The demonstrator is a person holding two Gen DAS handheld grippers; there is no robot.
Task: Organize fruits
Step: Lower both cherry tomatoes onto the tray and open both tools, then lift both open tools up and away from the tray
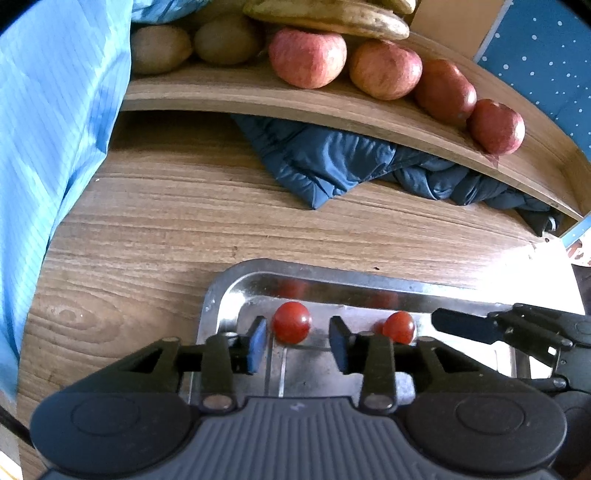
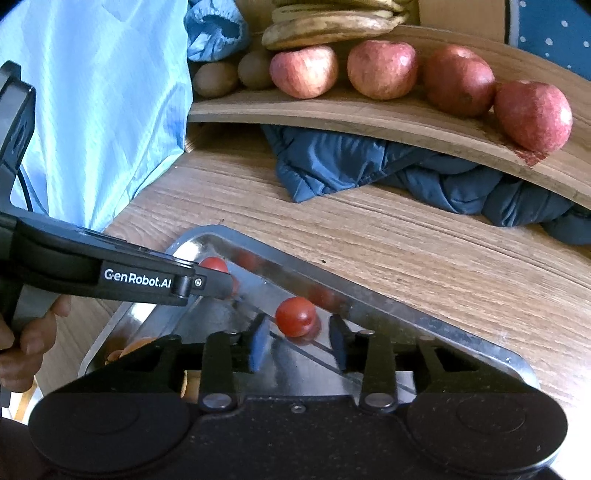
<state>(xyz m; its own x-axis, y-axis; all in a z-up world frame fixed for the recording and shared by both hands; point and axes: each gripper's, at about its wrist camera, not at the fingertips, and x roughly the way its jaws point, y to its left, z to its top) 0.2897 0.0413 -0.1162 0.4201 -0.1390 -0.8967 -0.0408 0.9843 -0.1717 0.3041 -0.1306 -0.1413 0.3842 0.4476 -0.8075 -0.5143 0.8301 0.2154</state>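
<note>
hand-held gripper (image 1: 297, 341) over two tomatoes (image 1: 291, 322)

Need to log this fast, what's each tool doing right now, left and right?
Left tool: open, a cherry tomato loose between its fingers on the steel tray.
Right tool: open, the other tomato free between its fingers.

Looks like a home dining or kitchen corner used for recording. Wood-grain laminate table (image 1: 155, 229) with a raised curved wooden shelf (image 1: 258, 99) holding red apples (image 1: 307, 58), brown kiwis (image 1: 227, 43) and overripe yellow-brown bananas (image 1: 332, 16). Shiny steel tray (image 1: 236, 280), crumpled navy padded jacket (image 1: 332, 162), light-blue antistatic coat (image 1: 51, 110).
</note>
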